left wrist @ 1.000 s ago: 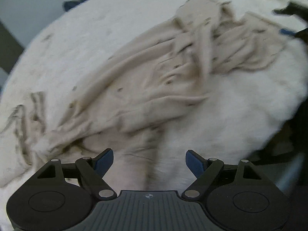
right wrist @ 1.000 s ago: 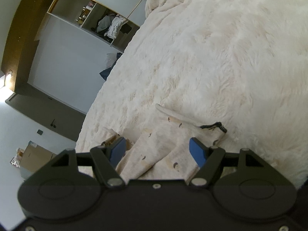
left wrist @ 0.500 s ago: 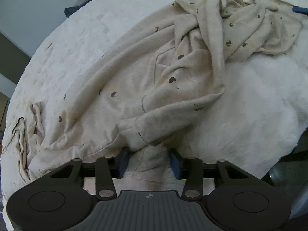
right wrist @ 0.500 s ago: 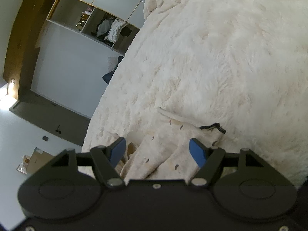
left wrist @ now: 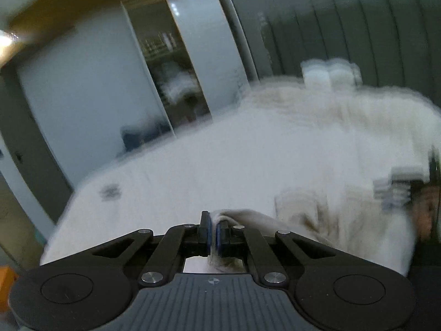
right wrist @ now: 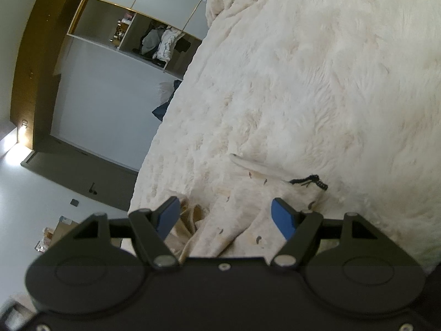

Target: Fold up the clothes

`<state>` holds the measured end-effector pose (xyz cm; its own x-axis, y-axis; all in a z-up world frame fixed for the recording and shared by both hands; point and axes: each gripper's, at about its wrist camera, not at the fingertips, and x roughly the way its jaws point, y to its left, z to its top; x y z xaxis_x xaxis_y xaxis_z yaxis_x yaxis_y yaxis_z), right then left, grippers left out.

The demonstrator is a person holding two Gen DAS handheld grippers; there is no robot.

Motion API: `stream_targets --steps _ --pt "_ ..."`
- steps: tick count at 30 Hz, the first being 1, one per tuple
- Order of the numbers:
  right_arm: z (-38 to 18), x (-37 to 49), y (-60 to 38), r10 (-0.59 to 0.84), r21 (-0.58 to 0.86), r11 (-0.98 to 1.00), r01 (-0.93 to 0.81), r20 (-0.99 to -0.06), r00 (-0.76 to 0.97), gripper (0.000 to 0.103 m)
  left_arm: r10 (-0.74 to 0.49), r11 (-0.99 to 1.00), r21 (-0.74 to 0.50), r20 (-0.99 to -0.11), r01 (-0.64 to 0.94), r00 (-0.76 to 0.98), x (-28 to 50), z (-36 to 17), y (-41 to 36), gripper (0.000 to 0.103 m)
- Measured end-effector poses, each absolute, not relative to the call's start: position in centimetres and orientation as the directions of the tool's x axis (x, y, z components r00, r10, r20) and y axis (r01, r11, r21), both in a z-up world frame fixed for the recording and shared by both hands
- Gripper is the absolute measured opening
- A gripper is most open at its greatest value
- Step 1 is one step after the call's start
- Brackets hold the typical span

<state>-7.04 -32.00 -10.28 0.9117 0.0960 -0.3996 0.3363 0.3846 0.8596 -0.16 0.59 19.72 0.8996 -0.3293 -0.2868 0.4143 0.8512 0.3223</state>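
Note:
A cream garment [left wrist: 317,220] with small dark prints lies on a white fluffy bed cover [left wrist: 220,160]. My left gripper [left wrist: 213,234] is shut on a fold of that garment, raised above the bed; cloth pokes out between and below the blue pads. The left wrist view is blurred by motion. In the right wrist view the same garment [right wrist: 242,220] lies crumpled under my right gripper [right wrist: 226,215], which stands open just above it, its pads apart from the cloth. A black cord end [right wrist: 311,180] sticks out of the garment's edge.
The fluffy cover [right wrist: 317,82] spreads far up and right. A wardrobe with glass sliding doors [right wrist: 154,35] and hanging clothes stands beyond the bed's left edge. A dark blue item [right wrist: 162,107] lies on the floor there. The other gripper [left wrist: 399,190] shows blurred at right.
My left gripper closed on the garment's fold and swung sharply upward with it, so its view now faces the room. The right gripper has stayed open in the same place.

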Motion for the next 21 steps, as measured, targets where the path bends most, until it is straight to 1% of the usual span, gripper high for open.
stream_targets --steps 1,3,6,9,12,13,14,15,18,21 --pt "-10.3 -7.1 -32.0 0.096 0.861 0.383 0.335 -0.398 0.912 0.072 -0.331 0.854 0.332 -0.247 0.401 0.911 -0.5 20.9 0.4 0.002" --pt "-10.3 -7.1 -32.1 0.096 0.863 0.379 0.333 -0.395 0.914 0.072 -0.331 0.852 0.394 -0.106 0.345 0.938 -2.3 24.9 -0.8 0.002" --pt "-10.3 -7.1 -32.1 0.094 0.863 0.379 0.334 -0.395 0.914 0.072 -0.338 0.848 0.446 0.039 0.286 0.94 -4.7 29.6 -2.4 0.002" --pt "-10.3 -7.1 -32.2 0.094 0.864 0.378 0.333 -0.394 0.914 0.072 -0.371 0.886 0.368 0.198 0.282 0.907 -8.0 34.9 -2.7 0.002" --pt "-10.3 -7.1 -32.2 0.094 0.866 0.376 0.331 -0.391 0.916 0.072 -0.363 0.921 0.274 0.342 0.278 0.867 -9.9 38.7 -2.1 0.002" --pt "-10.3 -7.0 -32.2 0.094 0.866 0.376 0.33 -0.39 0.916 0.072 -0.35 0.928 0.263 0.371 0.264 0.86 -10.1 39.2 -2.3 0.002" --pt "-10.3 -7.0 -32.3 0.095 0.866 0.376 0.329 -0.389 0.916 0.072 -0.339 0.934 0.253 0.395 0.253 0.854 -10.3 39.7 -2.5 0.002" --pt "-10.3 -7.0 -32.3 0.095 0.866 0.376 0.328 -0.389 0.916 0.072 -0.338 0.935 0.247 0.394 0.256 0.855 -10.0 39.8 -2.8 0.002" --pt "-10.4 -6.9 -32.3 0.096 0.867 0.376 0.328 -0.388 0.916 0.072 -0.351 0.933 0.207 0.346 0.294 0.87 -7.7 39.9 -4.4 0.002" --pt "-10.4 -7.0 -32.3 0.095 0.868 0.374 0.327 -0.387 0.917 0.072 -0.328 0.941 0.189 0.299 0.281 0.896 -4.0 39.0 -7.1 0.002"
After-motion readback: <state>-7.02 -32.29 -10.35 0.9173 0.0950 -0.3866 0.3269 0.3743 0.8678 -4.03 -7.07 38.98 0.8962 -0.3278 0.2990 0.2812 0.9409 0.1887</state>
